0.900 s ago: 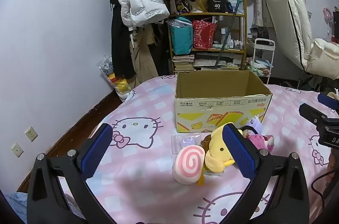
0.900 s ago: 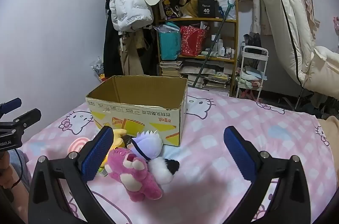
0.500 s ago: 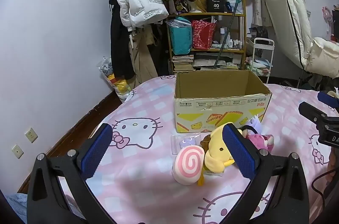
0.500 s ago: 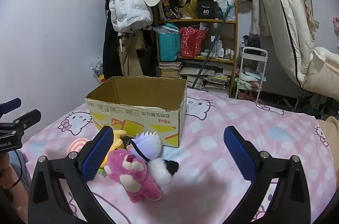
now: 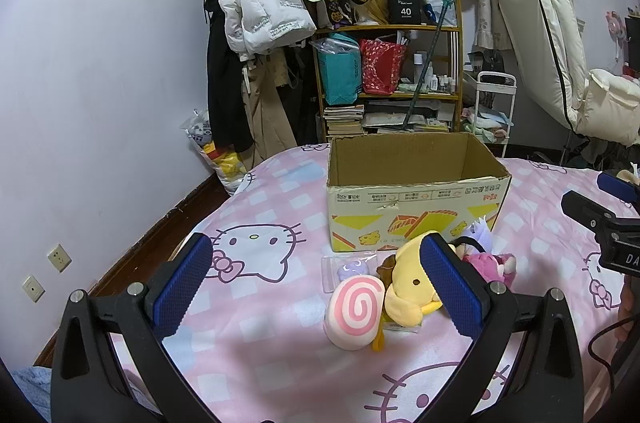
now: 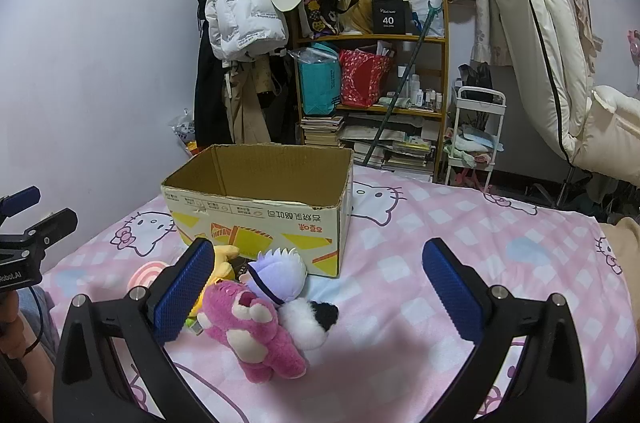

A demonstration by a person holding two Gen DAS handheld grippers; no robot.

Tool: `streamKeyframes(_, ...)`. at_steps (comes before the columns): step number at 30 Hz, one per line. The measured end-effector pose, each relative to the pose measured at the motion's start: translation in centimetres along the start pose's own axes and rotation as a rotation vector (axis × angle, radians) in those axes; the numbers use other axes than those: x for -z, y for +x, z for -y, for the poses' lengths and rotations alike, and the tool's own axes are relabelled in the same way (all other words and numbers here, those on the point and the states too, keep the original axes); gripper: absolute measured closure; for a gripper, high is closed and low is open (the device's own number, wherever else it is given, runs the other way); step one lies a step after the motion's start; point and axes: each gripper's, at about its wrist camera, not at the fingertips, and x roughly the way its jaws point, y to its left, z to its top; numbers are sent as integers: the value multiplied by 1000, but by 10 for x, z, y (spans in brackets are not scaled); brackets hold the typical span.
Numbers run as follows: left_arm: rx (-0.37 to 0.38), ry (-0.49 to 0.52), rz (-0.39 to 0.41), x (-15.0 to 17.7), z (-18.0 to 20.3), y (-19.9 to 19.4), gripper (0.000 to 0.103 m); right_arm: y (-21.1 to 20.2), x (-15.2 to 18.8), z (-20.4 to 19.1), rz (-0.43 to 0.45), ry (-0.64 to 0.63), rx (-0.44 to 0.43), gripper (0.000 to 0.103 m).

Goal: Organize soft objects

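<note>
A bed covered in a pink checked cartoon-cat sheet (image 5: 260, 207) fills the lower half of both views. At centre frame in the left wrist view stands an open brown cardboard box with yellow printed sides (image 5: 412, 183), upright on the sheet, its inside showing bare. Just in front of it, toward the lower middle of the frame, the soft toys lie clustered and touching: a fuzzy pink bear plush (image 6: 256, 331), a yellow dog plush (image 5: 412, 287), a round pink-and-white swirl cushion (image 5: 354, 311), a lilac spiky-haired plush head (image 6: 278, 273) and a small white-and-black plush (image 6: 310, 319). The left tool (image 5: 316, 287) stands spread wide with nothing between its blue pads. The right tool (image 6: 316, 287) is likewise wide and empty, at the bottom of its frame.
</note>
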Motion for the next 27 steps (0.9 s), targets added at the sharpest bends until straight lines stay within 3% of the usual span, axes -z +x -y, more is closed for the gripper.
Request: streamKeyframes(27, -1, 2, 0, 1, 0, -1, 1, 1, 0, 0, -5, 5, -3, 0)
